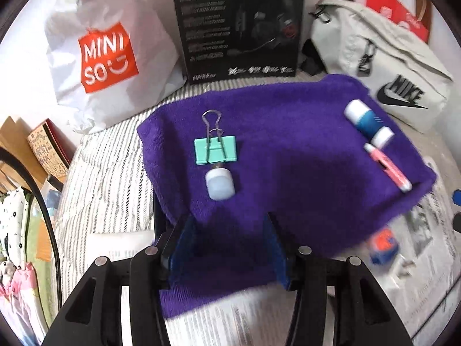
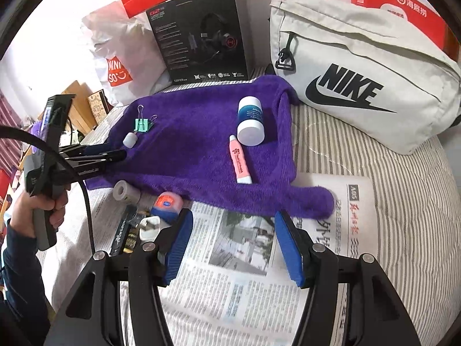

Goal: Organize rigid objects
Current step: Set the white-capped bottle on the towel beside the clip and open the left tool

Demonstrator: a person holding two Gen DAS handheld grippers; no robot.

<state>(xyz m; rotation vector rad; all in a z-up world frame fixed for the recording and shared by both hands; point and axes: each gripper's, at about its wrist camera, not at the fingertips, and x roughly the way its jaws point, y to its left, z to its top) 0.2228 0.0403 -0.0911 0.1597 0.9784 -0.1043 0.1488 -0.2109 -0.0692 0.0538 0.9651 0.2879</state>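
Risk lies underfoot: purple towel (image 2: 201,150) on the soft bed could bunch beneath the left hand-held gripper (image 1: 227,248), wide open and empty, rolling the small white bottle (image 1: 220,184) touching the mint binder clip (image 1: 215,151). Right hand-held gripper (image 2: 233,248) hangs agape, empty, over newspaper (image 2: 245,282).

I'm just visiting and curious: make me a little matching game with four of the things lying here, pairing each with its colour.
Things:
1. binder clip
2. towel
3. tube
4. belt bag

Colours:
A. pink
B. off-white
C. mint green
D. purple

Pairs: 1-C, 2-D, 3-A, 4-B
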